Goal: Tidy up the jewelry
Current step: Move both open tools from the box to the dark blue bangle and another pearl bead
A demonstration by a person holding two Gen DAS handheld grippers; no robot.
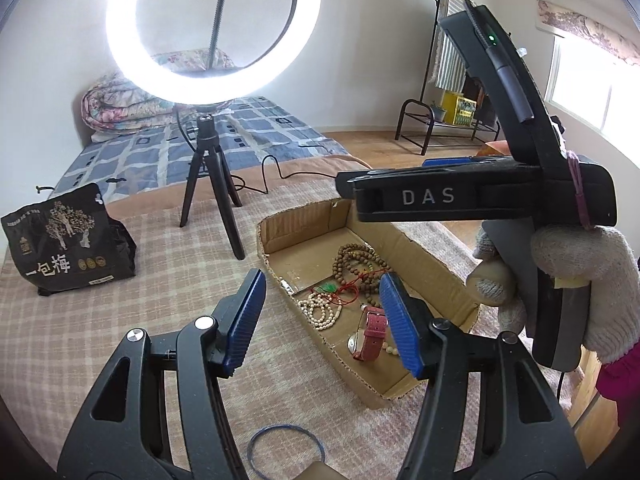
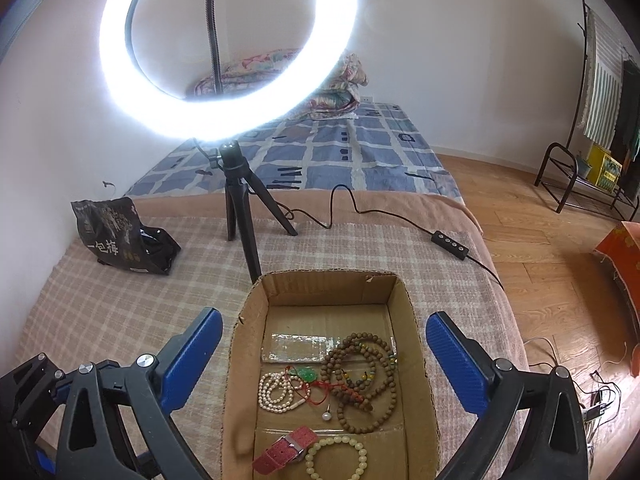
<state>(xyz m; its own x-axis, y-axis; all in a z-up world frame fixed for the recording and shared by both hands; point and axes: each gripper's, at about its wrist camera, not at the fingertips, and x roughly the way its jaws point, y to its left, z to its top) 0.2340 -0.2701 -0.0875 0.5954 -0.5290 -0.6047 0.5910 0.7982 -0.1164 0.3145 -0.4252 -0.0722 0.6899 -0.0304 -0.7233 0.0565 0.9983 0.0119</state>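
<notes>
A shallow cardboard box (image 2: 248, 344) lies on the checked blanket and shows in the left wrist view too (image 1: 432, 276). Inside lie a brown wooden bead necklace (image 2: 360, 380), a white pearl string (image 2: 276, 394), a green pendant on red cord (image 2: 306, 373), a red watch strap (image 2: 282, 454) and a pale bead bracelet (image 2: 336, 460). My right gripper (image 2: 324, 360) is open and empty above the box. My left gripper (image 1: 322, 320) is open and empty over the box's left wall. A blue ring bangle (image 1: 286, 450) lies on the blanket under the left gripper.
A lit ring light on a black tripod (image 2: 240, 208) stands behind the box, its cable and switch (image 2: 450, 245) trailing right. A black snack bag (image 2: 120, 236) sits at the left. The right gripper's body and gloved hand (image 1: 560, 264) hang over the box's right side.
</notes>
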